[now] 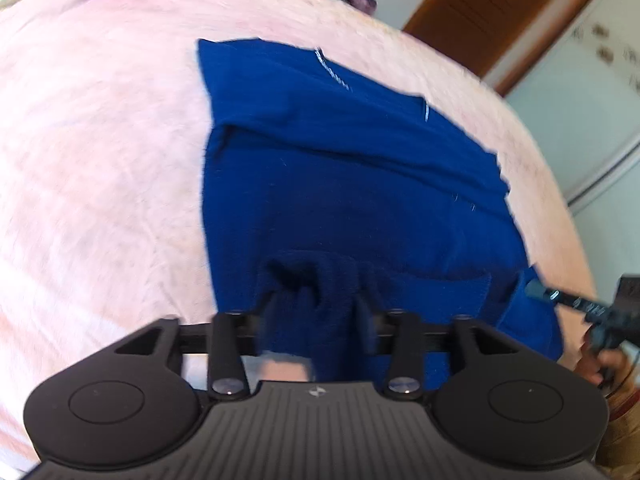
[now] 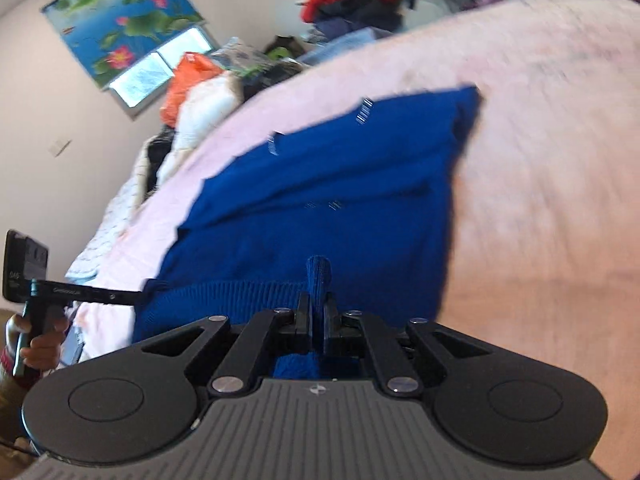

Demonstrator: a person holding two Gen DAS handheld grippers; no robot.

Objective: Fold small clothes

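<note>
A dark blue knitted garment (image 1: 340,168) lies partly folded on a pink bedsheet (image 1: 100,140). My left gripper (image 1: 316,300) is shut on a bunched fold of the garment's near hem, with cloth filling the gap between its fingers. My right gripper (image 2: 318,304) is shut tight on a thin pinch of the same garment (image 2: 320,184) at its ribbed near hem. Each gripper shows in the other's view: the right one at the right edge of the left wrist view (image 1: 600,308), the left one at the left edge of the right wrist view (image 2: 60,292).
A pile of mixed clothes and bags (image 2: 248,64) lies beyond the far edge of the bed. A brown door (image 1: 500,12) and a white cabinet (image 1: 592,120) stand to the right. A lotus picture (image 2: 124,20) hangs on the wall.
</note>
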